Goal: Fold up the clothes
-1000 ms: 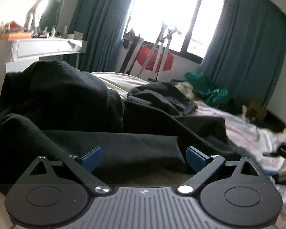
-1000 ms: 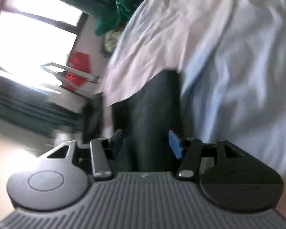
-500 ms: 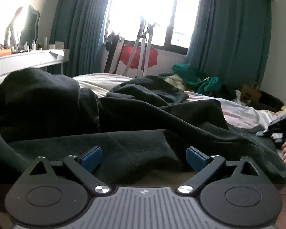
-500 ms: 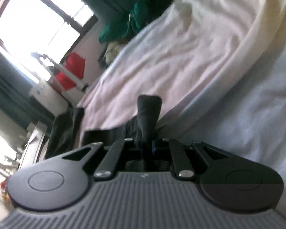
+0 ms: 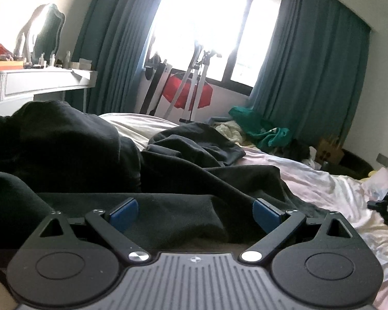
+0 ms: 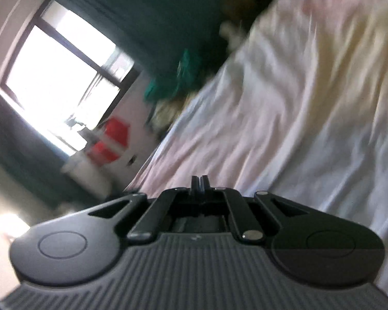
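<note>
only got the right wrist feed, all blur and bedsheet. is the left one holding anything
Observer: No. The left gripper is open, its blue fingers wide apart.
Operator: wheres the black garment then
Observer: The black garment lies on the bed right ahead of the left gripper, a flat fold reaching between the fingers.
Operator: and my gripper, is it near it
Observer: What looks to be the right gripper shows at the left view's right edge, over the pale sheet, apart from the garment.

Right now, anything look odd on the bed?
Black garment lies bunched, not flat. Left gripper is open over its edge. Right gripper is shut, with no cloth visible between the tips; that view is tilted and blurred.
</note>
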The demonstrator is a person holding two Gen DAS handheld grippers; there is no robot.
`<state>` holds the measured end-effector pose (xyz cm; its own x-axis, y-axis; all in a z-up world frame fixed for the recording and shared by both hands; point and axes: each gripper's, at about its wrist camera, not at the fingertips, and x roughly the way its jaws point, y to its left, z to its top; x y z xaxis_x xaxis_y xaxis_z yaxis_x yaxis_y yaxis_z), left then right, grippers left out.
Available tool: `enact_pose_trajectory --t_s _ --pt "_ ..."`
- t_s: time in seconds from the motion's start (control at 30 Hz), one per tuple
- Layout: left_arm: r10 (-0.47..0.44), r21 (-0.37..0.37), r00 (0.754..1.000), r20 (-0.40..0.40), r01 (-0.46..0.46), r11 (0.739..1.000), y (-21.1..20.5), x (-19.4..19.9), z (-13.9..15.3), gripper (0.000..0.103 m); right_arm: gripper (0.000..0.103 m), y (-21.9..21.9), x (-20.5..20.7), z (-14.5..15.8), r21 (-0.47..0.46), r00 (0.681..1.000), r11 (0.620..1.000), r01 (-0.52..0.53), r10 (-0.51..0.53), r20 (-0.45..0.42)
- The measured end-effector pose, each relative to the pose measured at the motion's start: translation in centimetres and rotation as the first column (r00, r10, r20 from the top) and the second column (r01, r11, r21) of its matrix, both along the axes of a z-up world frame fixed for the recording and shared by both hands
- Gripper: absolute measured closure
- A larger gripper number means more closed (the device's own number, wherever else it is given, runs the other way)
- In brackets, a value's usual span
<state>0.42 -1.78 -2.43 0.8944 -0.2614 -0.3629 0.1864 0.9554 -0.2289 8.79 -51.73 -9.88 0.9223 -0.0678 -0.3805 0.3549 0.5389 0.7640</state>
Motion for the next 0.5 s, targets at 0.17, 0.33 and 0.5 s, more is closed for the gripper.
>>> enact_pose_trajectory --t_s 0.17,0.33,0.5 --pt "0.001 0.026 1.0 0.01 -0.001 1.0 -0.3 -0.8 0.3 0.006 0.09 2.3 2.3 -1.4 -0.04 0.988 0.989 -0.144 0.141 -0.064" --pt "0.002 0.028 1.0 -0.011 -0.002 1.0 -0.2 -0.3 -0.1 0.006 0.047 3.8 5.5 -3.3 -0.096 0.972 0.975 -0.201 0.186 -0.141" --pt "-0.022 0.001 0.999 -0.04 0.022 1.0 -0.4 0.8 -0.8 0.006 0.046 3.7 7.4 -5.7 -0.074 0.972 0.986 -0.148 0.131 -0.196"
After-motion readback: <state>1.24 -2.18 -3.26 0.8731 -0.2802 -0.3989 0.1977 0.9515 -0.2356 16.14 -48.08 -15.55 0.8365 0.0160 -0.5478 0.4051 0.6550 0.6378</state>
